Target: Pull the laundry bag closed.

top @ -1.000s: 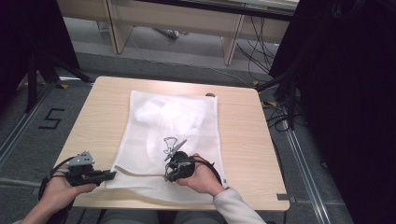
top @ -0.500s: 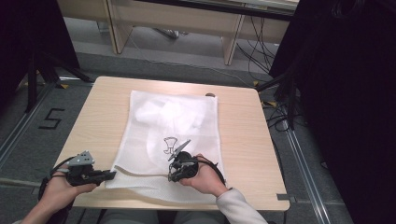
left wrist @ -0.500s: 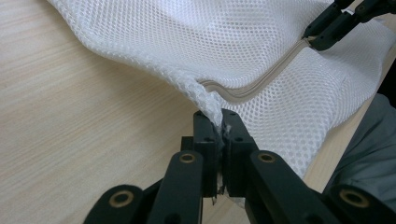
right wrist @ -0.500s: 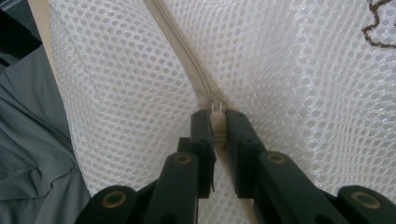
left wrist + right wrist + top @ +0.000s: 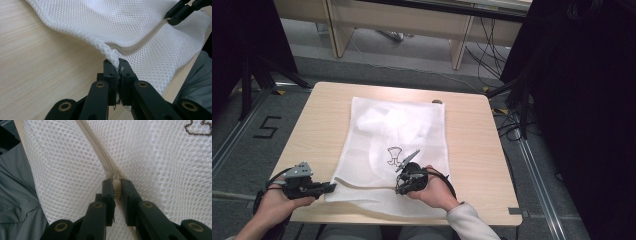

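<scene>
Wooden table [image 5: 472, 145] carried a white mesh laundry bag [image 5: 377, 140] lying lower centre in the high view. Right gripper [image 5: 114, 185] was clamped on the zipper pull [image 5: 115, 178]; left gripper [image 5: 117, 72] was pinched on the bag's corner [image 5: 111, 53]. Since a second earlier the right gripper had edged rightward along the zipper [image 5: 140, 43], so zipping looked underway. Bag's long axis ran bottom to top of frame, zipper crosswise along the near edge.

Claw [image 5: 117, 185] clamped on zipper pull [image 5: 115, 178]
</scene>
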Tool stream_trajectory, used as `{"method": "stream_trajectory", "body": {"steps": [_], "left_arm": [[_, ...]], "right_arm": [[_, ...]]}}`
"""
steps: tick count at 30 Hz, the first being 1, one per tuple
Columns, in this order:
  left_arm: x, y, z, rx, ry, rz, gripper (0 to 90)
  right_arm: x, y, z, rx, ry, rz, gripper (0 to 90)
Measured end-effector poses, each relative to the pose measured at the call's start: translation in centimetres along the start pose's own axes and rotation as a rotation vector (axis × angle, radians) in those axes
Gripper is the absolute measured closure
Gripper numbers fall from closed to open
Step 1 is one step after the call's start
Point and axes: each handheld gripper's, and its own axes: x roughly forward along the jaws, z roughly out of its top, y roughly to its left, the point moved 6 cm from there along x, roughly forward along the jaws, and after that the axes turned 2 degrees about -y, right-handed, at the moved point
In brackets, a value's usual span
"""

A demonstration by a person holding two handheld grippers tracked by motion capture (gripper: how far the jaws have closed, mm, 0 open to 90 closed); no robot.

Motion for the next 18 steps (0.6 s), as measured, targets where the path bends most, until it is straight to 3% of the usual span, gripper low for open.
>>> {"method": "stream_trajectory", "body": {"steps": [1,9,18], "left_arm": [[0.09,-0.01,0.04,0.003,-0.018,0.005,85.5],[-0.05,0.06,-0.03,0.004,0.004,-0.001,85.5],[0.07,0.02,0.02,0.003,-0.015,0.006,85.5]], "right_arm": [[-0.01,-0.01,-0.01,0.000,-0.001,-0.004,82.6],[-0.25,-0.24,-0.38,0.012,0.002,-0.006,82.6],[-0.38,-0.34,-0.60,0.012,0.001,-0.004,82.6]]}}
